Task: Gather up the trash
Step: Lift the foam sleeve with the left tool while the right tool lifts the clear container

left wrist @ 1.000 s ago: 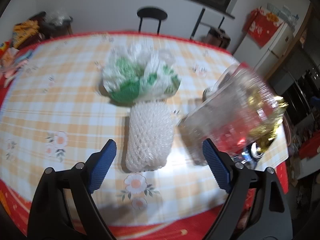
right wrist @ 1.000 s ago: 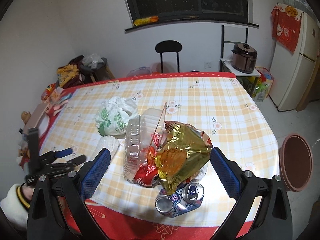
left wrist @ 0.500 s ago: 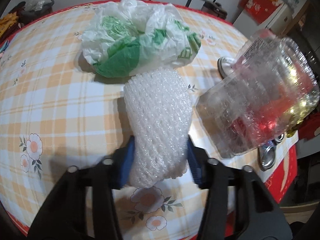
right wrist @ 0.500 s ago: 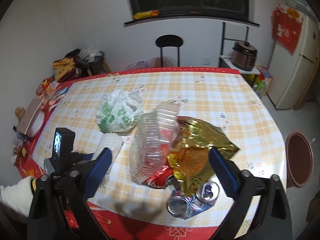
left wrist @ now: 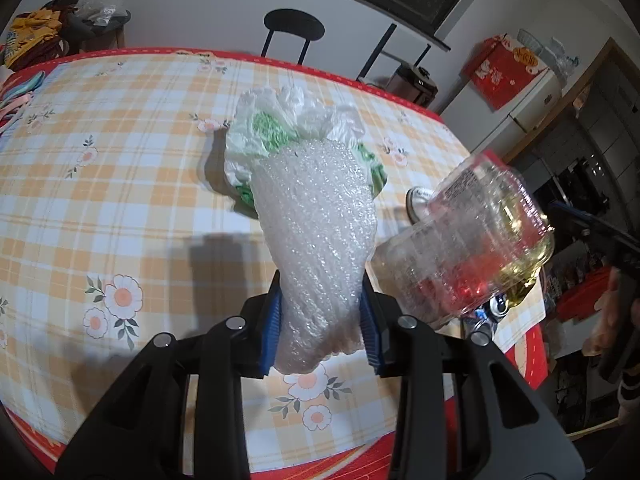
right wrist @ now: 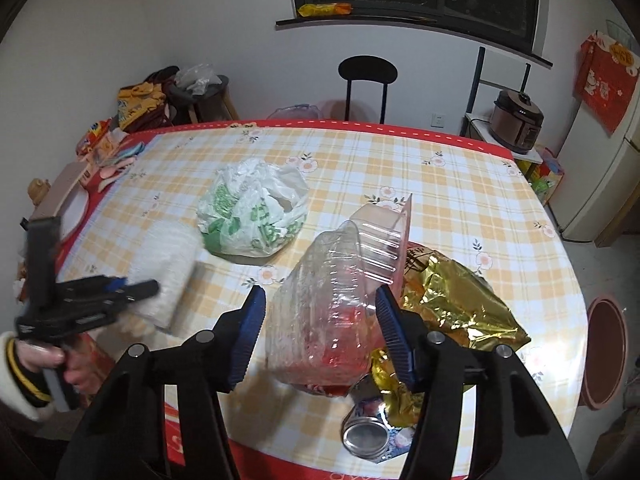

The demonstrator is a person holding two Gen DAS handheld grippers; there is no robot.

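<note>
Both of your grippers have closed in since a second ago: then the blue pads stood wide with the trash lying clear ahead of them, and now each pair has a piece between it.

Your left gripper (left wrist: 322,328) has just been closing, and its two pads now press into the sides of the white foam net sleeve (left wrist: 320,236), pinching its near end so that the sleeve bulges out ahead of the fingertips. Beyond the sleeve's far end, touching it, sits the crumpled green-and-white plastic bag (left wrist: 296,120). To the right of your left fingers stands the clear plastic container (left wrist: 468,248), near the sleeve.

Your right gripper (right wrist: 320,332) has also just been closing. That same clear plastic container (right wrist: 340,308) sits between its pads. The right pad touches the container's wall; the left pad (right wrist: 250,332) looks a little off it, so you cannot tell from this view whether the grip is firm yet. Just right of your right fingers lies the gold foil wrapper (right wrist: 460,308), against the container, and below your fingertips lies a crushed can (right wrist: 366,436) near the edge of the checked tablecloth (right wrist: 460,192). Off to the left of your right fingers your other hand (right wrist: 60,360) holds the left gripper with the sleeve.
</note>
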